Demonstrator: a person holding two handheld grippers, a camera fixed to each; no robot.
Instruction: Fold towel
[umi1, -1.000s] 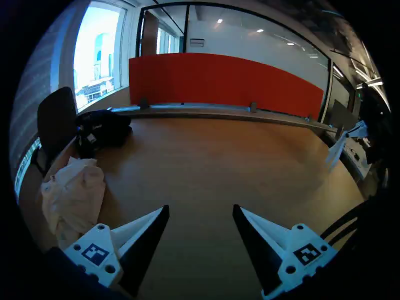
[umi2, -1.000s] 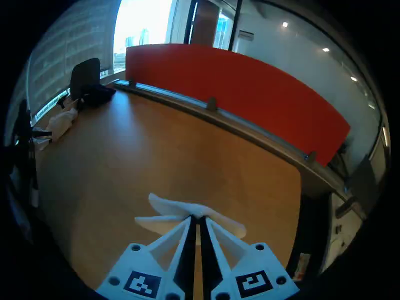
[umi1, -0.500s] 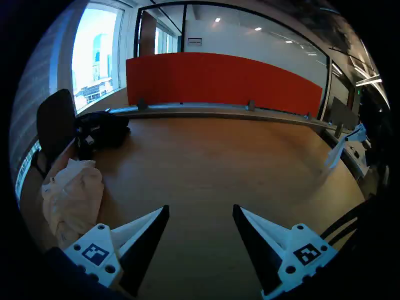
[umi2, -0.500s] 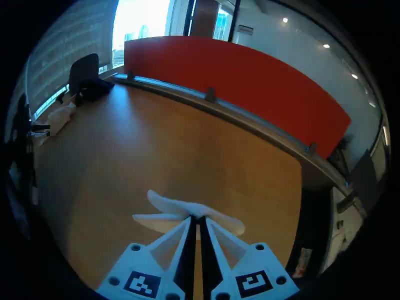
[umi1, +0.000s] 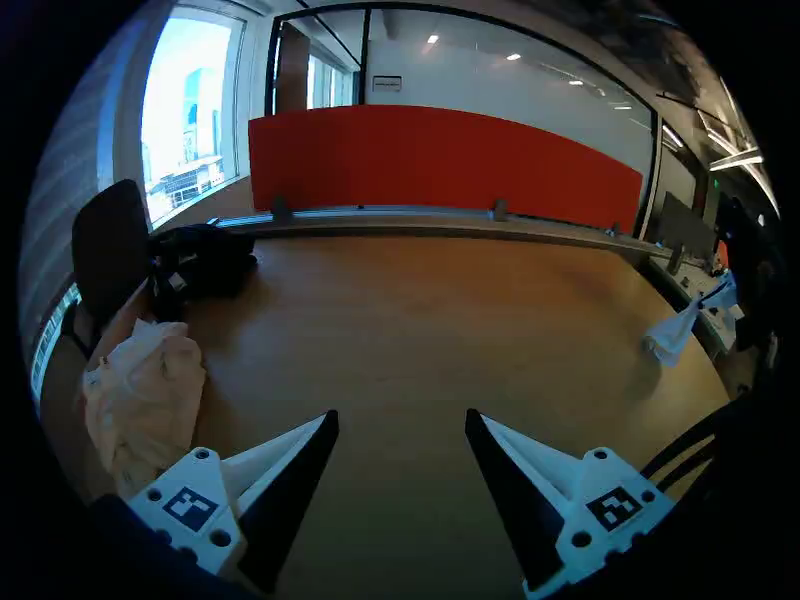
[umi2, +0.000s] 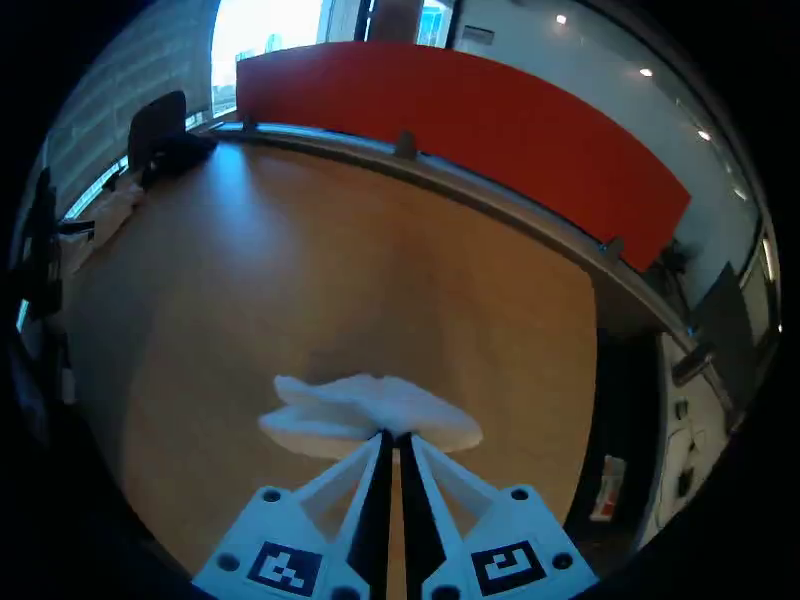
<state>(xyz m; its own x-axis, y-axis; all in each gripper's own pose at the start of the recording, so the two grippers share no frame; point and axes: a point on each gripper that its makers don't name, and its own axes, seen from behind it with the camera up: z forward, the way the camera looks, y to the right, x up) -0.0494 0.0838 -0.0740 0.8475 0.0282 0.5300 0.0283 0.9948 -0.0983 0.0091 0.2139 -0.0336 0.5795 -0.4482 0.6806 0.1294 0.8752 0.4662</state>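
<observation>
Status: left gripper (umi1: 400, 415) was wide open with nothing between its fingers, over the bare wooden table (umi1: 420, 310). The right gripper (umi2: 391, 436) was closed, both fingers pinching the white towel (umi2: 365, 412), which bunched just past the tips at 6 o'clock in the right gripper view. In the left gripper view the towel (umi1: 672, 336) hung at 3 o'clock near the table's edge; couldn't tell if it touched the table. Cream bundle (umi1: 145, 390) at 8 o'clock, black bag (umi1: 205, 262) at 10, red partition (umi1: 440, 165) at 12.
</observation>
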